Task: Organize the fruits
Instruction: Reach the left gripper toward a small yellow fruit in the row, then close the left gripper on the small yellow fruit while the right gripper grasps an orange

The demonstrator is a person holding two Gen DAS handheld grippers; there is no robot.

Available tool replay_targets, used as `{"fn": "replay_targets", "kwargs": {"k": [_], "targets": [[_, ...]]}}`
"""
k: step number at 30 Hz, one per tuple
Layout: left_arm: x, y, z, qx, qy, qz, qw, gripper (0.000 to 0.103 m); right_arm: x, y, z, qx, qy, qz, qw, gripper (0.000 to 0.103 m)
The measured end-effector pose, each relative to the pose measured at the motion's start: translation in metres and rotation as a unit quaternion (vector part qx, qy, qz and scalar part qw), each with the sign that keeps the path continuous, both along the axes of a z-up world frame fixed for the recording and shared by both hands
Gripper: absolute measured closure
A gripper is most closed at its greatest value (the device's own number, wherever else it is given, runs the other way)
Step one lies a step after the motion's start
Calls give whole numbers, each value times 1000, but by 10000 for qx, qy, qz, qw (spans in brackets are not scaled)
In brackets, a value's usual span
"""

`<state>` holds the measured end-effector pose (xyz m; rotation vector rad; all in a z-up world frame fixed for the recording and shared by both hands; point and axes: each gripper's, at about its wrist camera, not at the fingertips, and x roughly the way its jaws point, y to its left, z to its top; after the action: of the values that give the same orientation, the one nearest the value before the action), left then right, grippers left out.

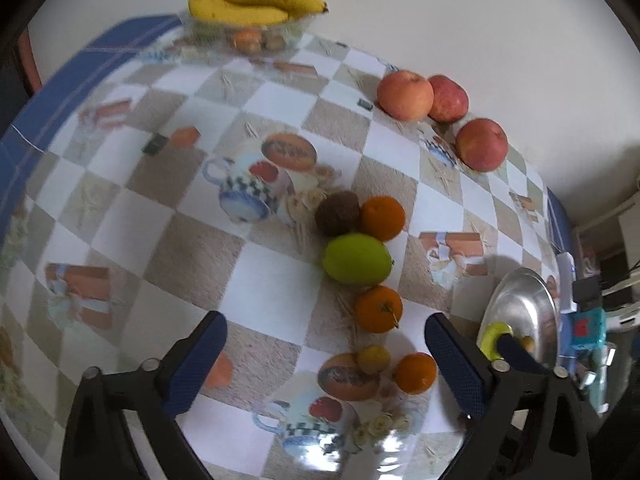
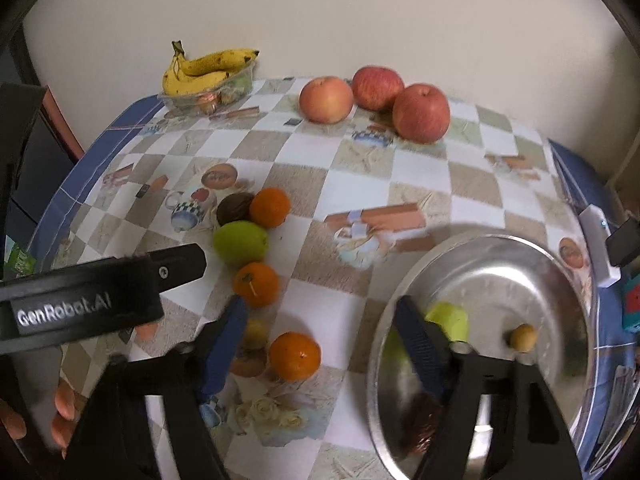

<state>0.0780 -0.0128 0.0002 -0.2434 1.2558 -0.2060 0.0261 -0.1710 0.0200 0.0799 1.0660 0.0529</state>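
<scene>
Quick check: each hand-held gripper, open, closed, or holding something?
Left hand-held gripper: open, holding nothing.
Right hand-held gripper: open, holding nothing.

A checked tablecloth (image 2: 360,160) printed with cups and roses covers the table, its blue border (image 2: 100,140) at the left. A cream wall (image 2: 320,8) stands at the far side.

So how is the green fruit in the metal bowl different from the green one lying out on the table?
The green fruit in the bowl lies inside the metal bowl, partly hidden behind a finger of the right tongs; the green fruit on the table sits in plain sight. The bowl one has only a small yellowish fruit nearby; the table one is packed among oranges and a brown fruit. Both are green and rounded.
</scene>
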Motion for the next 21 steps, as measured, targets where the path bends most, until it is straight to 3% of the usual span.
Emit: {"fn": "replay_targets", "kwargs": {"k": [4,11,14,21], "targets": [[-1,-8,-12,-99,234,-152,9996,19,1,5,-9,118,202,80,9997,52],[-2,-18,-34,-316,682,-258,9968,27,4,7,-35,274,678,91,9973,58],[-3,-22,-40,-391,808,-311,9955,40,4,6,-43,440,790,73,9959,59],[-5,-27,-45,-658,954,-380,9925,57,5,8,-50,506,917,128,9944,65]]}}
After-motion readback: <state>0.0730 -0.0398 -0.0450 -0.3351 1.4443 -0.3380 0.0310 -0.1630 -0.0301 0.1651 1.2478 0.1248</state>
